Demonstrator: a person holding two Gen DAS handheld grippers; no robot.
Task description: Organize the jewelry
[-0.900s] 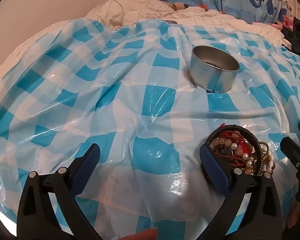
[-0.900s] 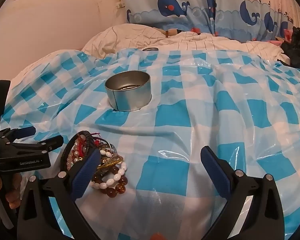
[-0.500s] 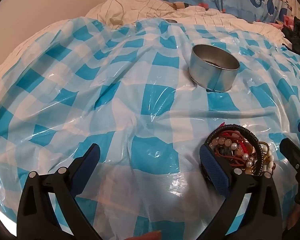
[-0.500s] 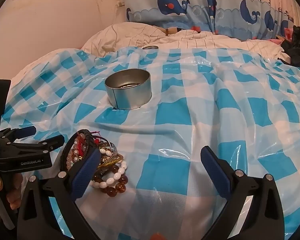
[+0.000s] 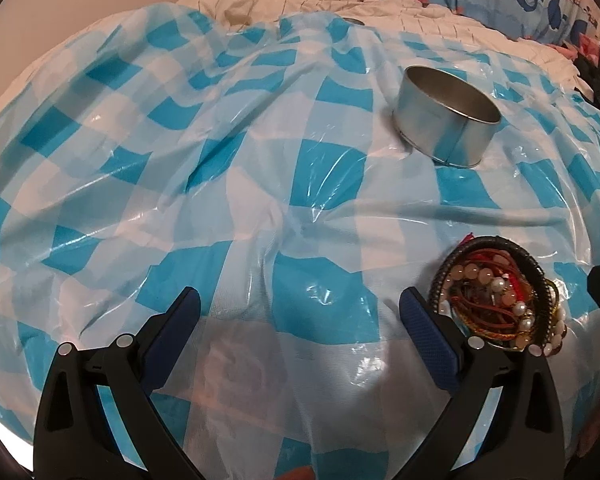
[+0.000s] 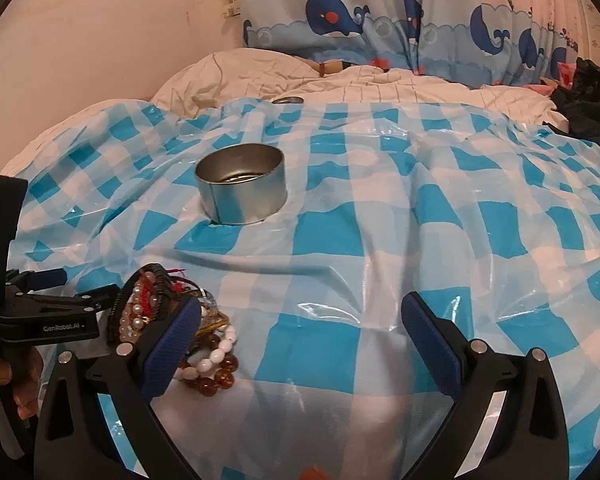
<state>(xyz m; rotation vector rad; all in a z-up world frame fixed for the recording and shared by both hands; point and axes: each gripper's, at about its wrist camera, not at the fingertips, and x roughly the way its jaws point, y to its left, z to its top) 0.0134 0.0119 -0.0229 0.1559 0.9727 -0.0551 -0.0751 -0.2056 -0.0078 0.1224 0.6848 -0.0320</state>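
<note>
One tin [image 6: 241,187]; one heap of bracelets [image 5: 500,304], too tangled to count; one checked sheet [image 6: 380,240]; two grippers, left [image 5: 300,312] and right [image 6: 302,320]; one whale curtain [image 6: 380,20]

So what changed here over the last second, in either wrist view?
The left gripper tipped down and edged toward the jewelry pile, so tin and pile sit slightly lower and nearer in its view. Nothing was gripped or released. The right gripper kept its open stance; tin, pile and checked sheet lie as before.
</note>
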